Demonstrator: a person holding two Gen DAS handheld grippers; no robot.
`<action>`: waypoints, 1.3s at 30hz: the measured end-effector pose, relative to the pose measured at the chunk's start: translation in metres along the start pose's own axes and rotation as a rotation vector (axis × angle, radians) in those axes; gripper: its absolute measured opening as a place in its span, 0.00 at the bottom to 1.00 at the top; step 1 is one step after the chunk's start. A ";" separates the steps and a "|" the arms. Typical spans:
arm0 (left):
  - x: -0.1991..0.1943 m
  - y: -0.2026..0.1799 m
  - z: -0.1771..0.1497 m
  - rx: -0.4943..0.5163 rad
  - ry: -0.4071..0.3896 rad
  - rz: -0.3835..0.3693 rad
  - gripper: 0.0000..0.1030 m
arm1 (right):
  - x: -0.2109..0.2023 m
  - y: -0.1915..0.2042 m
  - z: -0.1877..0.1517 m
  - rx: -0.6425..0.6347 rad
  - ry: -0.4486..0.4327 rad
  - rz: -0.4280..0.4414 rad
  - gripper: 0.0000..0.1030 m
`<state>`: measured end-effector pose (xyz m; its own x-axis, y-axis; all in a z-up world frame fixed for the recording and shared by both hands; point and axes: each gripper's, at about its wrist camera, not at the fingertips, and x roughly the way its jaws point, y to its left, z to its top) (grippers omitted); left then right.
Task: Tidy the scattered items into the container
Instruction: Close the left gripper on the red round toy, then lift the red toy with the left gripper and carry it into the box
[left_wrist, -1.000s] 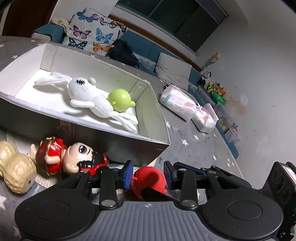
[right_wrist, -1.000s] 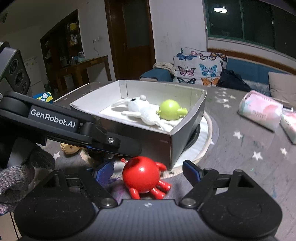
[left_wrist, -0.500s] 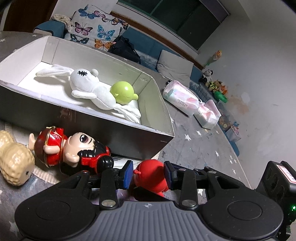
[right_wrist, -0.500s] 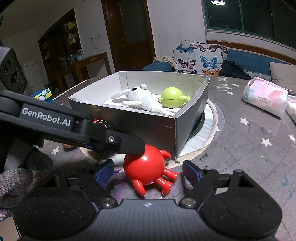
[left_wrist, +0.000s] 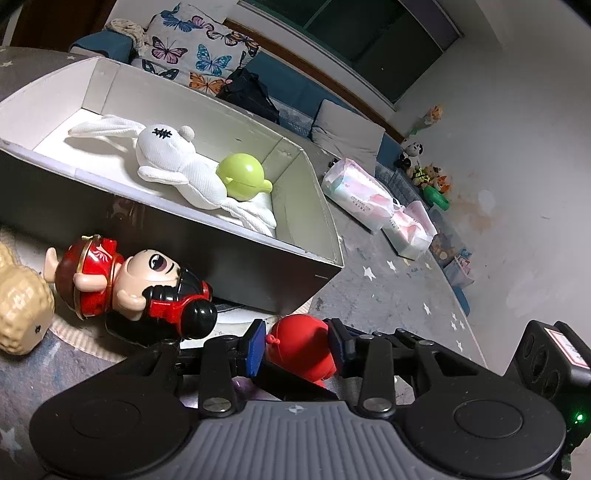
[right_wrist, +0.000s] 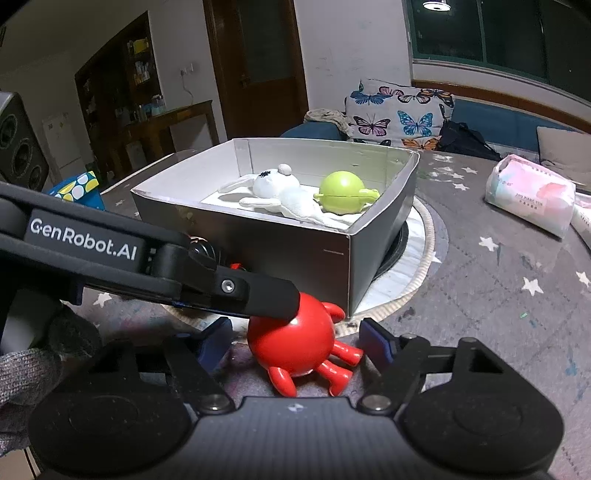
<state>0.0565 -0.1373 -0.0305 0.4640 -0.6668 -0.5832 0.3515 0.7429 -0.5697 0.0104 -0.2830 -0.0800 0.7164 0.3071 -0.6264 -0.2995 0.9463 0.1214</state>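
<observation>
A red round toy with little legs (right_wrist: 295, 343) stands on the table in front of the grey box (right_wrist: 258, 243). My right gripper (right_wrist: 295, 341) straddles it, and its jaws are closing with a gap on each side. My left gripper (left_wrist: 296, 347) also has the red toy (left_wrist: 299, 347) between its blue pads. Its jaws are opening, and the pads are barely off the toy. One left finger (right_wrist: 258, 295) lies across the toy's top. Inside the box (left_wrist: 221, 251) lie a white plush rabbit (left_wrist: 177, 162) and a green ball toy (left_wrist: 240, 177).
A red-dressed doll figure (left_wrist: 129, 280) and a tan peanut toy (left_wrist: 18, 306) lie on the table left of the box. Tissue packs (right_wrist: 528, 199) lie at the right. The box stands on a round mat (right_wrist: 424, 240). A gloved hand (right_wrist: 29, 369) holds the left gripper.
The left jaws have spread slightly around the red toy. The right jaws have drawn in toward it. The toy has turned a little and sits nearer the right camera.
</observation>
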 end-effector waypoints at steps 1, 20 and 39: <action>0.000 0.000 0.000 -0.004 -0.002 -0.001 0.39 | 0.000 0.000 0.000 -0.002 0.000 -0.002 0.72; 0.000 0.002 -0.004 -0.018 0.010 -0.029 0.39 | 0.000 -0.009 -0.005 0.042 0.014 0.007 0.66; -0.029 -0.020 0.008 0.013 -0.067 -0.078 0.38 | -0.032 0.005 0.012 -0.018 -0.086 -0.039 0.66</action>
<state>0.0425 -0.1326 0.0022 0.4882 -0.7178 -0.4965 0.3990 0.6895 -0.6044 -0.0068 -0.2871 -0.0500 0.7789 0.2782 -0.5621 -0.2811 0.9560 0.0837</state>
